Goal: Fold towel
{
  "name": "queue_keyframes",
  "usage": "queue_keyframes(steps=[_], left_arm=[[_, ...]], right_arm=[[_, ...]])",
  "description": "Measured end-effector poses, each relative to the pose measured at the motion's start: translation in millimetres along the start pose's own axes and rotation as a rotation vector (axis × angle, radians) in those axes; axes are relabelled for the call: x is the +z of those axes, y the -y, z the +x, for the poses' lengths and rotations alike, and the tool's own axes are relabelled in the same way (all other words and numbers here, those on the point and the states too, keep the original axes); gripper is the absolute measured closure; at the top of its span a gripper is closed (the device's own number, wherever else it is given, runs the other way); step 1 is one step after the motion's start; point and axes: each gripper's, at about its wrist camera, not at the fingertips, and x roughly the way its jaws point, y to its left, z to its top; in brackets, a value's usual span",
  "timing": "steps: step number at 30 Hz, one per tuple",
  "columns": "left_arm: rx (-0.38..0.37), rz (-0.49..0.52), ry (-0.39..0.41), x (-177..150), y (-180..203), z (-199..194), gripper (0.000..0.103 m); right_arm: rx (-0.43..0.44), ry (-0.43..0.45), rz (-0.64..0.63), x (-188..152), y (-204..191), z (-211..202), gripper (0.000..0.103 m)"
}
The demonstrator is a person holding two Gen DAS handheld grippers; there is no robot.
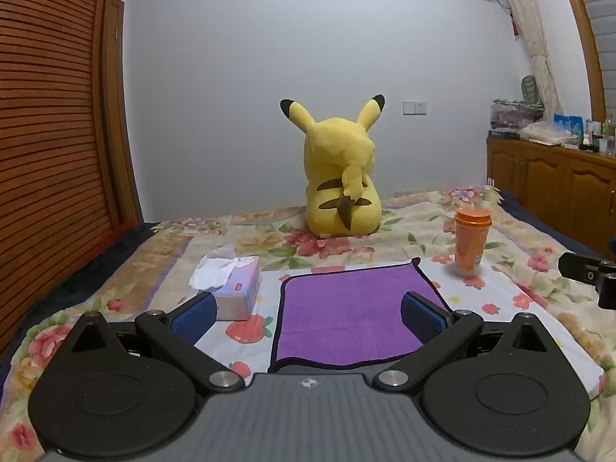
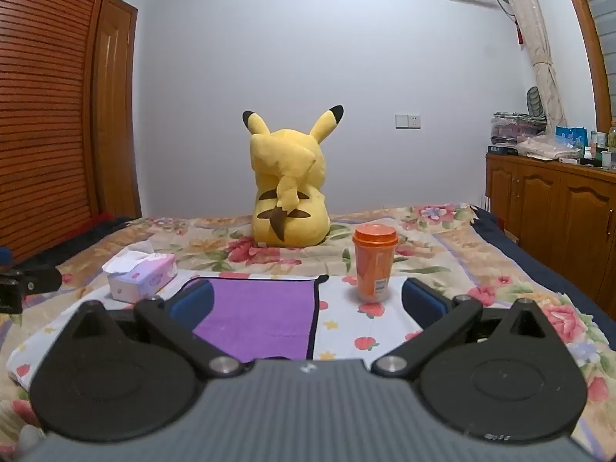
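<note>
The purple towel [image 1: 348,317] lies spread flat on the bed just ahead of the left tool [image 1: 308,313] and ahead-left of the right tool [image 2: 308,304], both with fingers apart and holding nothing, so folding seems not begun.

I count one purple towel [image 1: 348,313] on the bed [image 1: 500,300]. One tissue box [image 1: 236,288]. One orange cup [image 1: 470,246]. One yellow plush toy [image 1: 340,177]. Two claws: the left claw [image 1: 308,313] and the right claw [image 2: 308,304], each with two blue fingertips [image 1: 194,313].
</note>
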Motion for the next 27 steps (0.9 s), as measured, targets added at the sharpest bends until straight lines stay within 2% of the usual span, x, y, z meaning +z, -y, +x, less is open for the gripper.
queue_keyframes(steps=[7, 8, 27], left_arm=[[0.006, 0.006, -0.023, 2.9, 0.0, 9.2, 0.0], [0.0, 0.002, 0.01, -0.4, 0.4, -0.1, 0.0], [0.001, 0.003, 0.011, -0.5, 0.5, -0.1, 0.0]], right_arm=[[-0.002, -0.003, -0.005, -0.3, 1.0, 0.0, 0.0], [-0.002, -0.004, -0.005, -0.4, 1.1, 0.1, 0.0], [-0.001, -0.003, -0.003, 0.1, 0.8, 1.4, 0.0]])
